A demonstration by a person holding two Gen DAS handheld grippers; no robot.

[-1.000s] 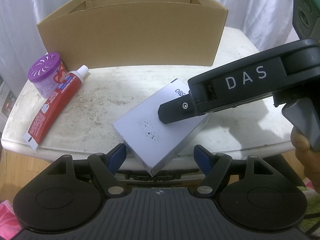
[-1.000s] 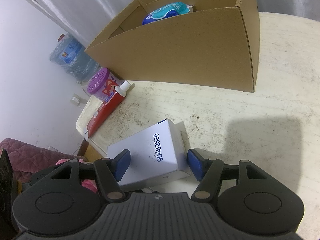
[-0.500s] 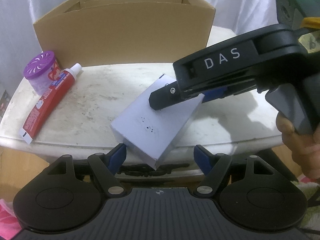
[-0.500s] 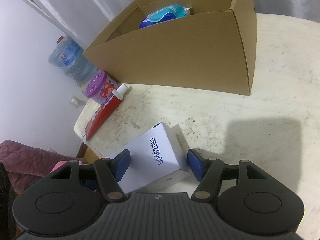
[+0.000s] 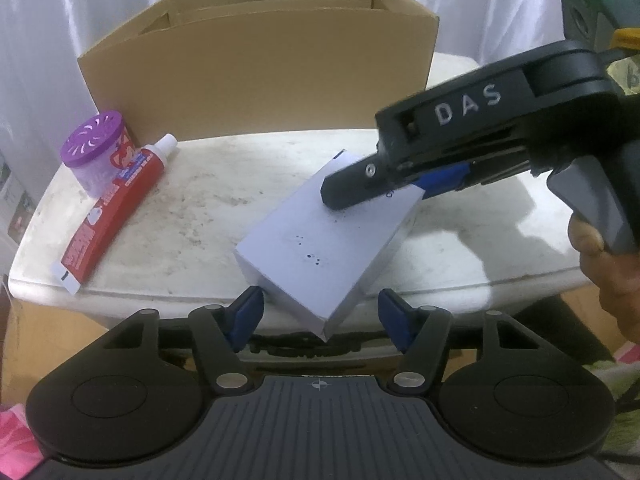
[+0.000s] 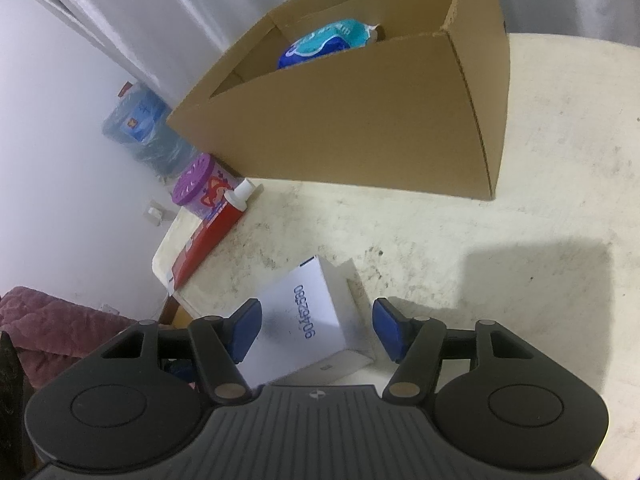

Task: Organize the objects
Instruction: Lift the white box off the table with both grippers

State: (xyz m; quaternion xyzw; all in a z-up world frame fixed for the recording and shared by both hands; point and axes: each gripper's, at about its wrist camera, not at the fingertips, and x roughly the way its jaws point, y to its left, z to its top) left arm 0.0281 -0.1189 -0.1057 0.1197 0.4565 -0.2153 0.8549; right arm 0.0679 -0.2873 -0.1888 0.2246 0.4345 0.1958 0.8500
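White box (image 5: 320, 240) lies slantwise at the near edge of the table (image 5: 208, 208), one corner past the rim, and both grippers are at it. Left gripper (image 5: 320, 312) straddles that near corner, its blue pads (image 5: 244, 312) closing but not touching the card. Right gripper (image 6: 316, 328) stands over the far end, jaws also closing, pads clear of the sides. Blue digits on the box read 90462580; the right gripper's body carries "DAS" and hides the box's far end in the left view. Beyond lie a red toothpaste tube (image 5: 108, 208), print illegible, and a purple-lidded jar (image 5: 94, 152). Behind them, a cardboard carton (image 6: 360, 120) holds a blue packet (image 6: 328, 42), mostly hidden.
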